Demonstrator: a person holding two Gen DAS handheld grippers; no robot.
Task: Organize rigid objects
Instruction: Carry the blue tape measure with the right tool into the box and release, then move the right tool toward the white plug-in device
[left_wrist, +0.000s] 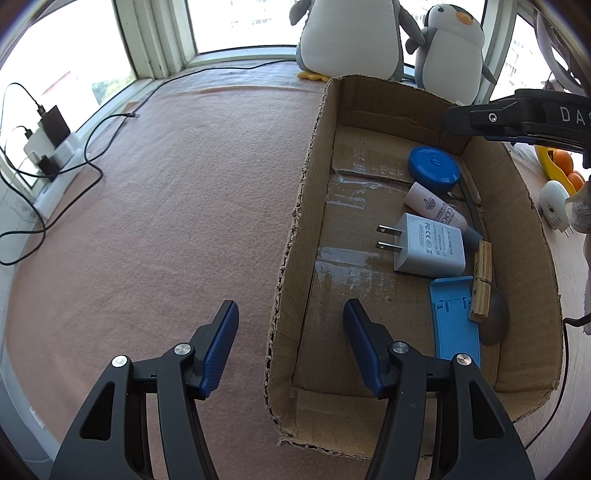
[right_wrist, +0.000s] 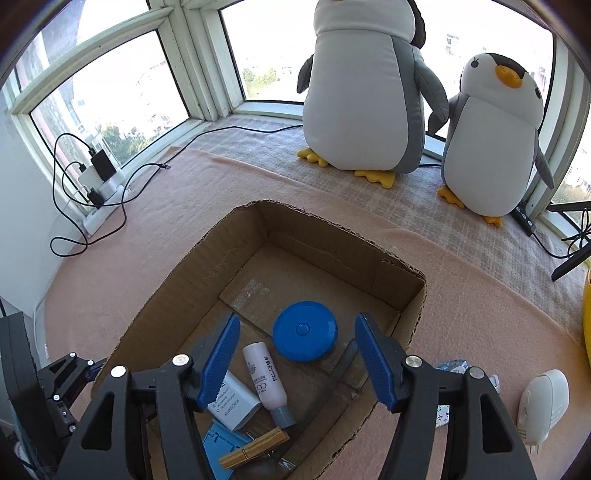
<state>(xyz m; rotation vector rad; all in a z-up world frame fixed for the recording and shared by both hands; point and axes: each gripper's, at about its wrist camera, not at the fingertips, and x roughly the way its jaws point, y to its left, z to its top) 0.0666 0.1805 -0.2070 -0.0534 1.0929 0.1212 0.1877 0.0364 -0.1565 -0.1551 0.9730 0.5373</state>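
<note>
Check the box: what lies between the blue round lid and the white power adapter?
The pink tube lies between the blue round lid and the white power adapter, its capped end past the adapter. The left wrist view shows it best.

Cardboard box (left_wrist: 303, 229): matt brown corrugated board, torn rough edges, glossy tape strips on its floor. Inside, blue round case (left_wrist: 434, 168) and white adapter (left_wrist: 428, 245) smooth plastic; clothespin (left_wrist: 481, 282) bare wood. Pink cloth (left_wrist: 166, 206) beneath looks fuzzy, felt-like.
</note>
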